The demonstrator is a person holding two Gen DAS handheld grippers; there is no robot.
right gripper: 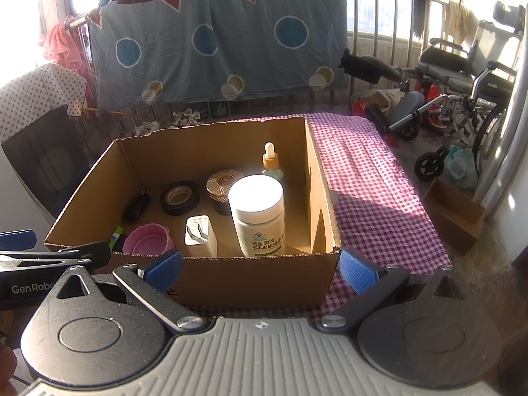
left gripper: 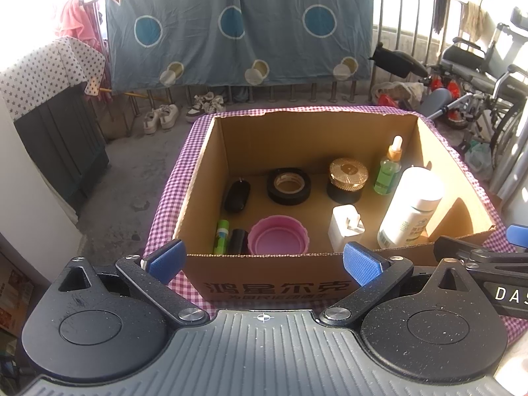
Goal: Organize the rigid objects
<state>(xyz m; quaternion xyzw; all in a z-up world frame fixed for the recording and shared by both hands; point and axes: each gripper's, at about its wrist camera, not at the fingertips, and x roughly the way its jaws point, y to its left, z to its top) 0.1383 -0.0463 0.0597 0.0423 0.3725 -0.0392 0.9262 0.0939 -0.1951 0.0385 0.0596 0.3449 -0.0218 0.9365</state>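
Observation:
An open cardboard box [left gripper: 264, 285] [right gripper: 250, 280] stands on a purple checked cloth [right gripper: 369, 178]. Inside are a white bottle [left gripper: 412, 208] [right gripper: 259, 217], a green dropper bottle [left gripper: 389, 168] [right gripper: 271, 161], a gold-lidded jar [left gripper: 348, 178] [right gripper: 221, 191], a black tape roll [left gripper: 288, 186] [right gripper: 180, 198], a black mouse [left gripper: 237, 195] [right gripper: 137, 207], a pink collapsible cup [left gripper: 278, 235] [right gripper: 148, 239], a white charger [left gripper: 345, 227] [right gripper: 199, 236], a green tube [left gripper: 221, 236] [right gripper: 115, 233] and a small black cylinder [left gripper: 238, 241]. My left gripper [left gripper: 262, 262] and right gripper [right gripper: 260, 269] are open and empty, in front of the box's near wall.
A blue patterned sheet [left gripper: 237, 29] hangs on a metal railing behind. A wheelchair [right gripper: 462, 99] and a small cardboard box [right gripper: 457, 217] stand on the floor at the right. Shoes [left gripper: 161, 117] lie by the railing. A dark cabinet [left gripper: 59, 142] is at the left.

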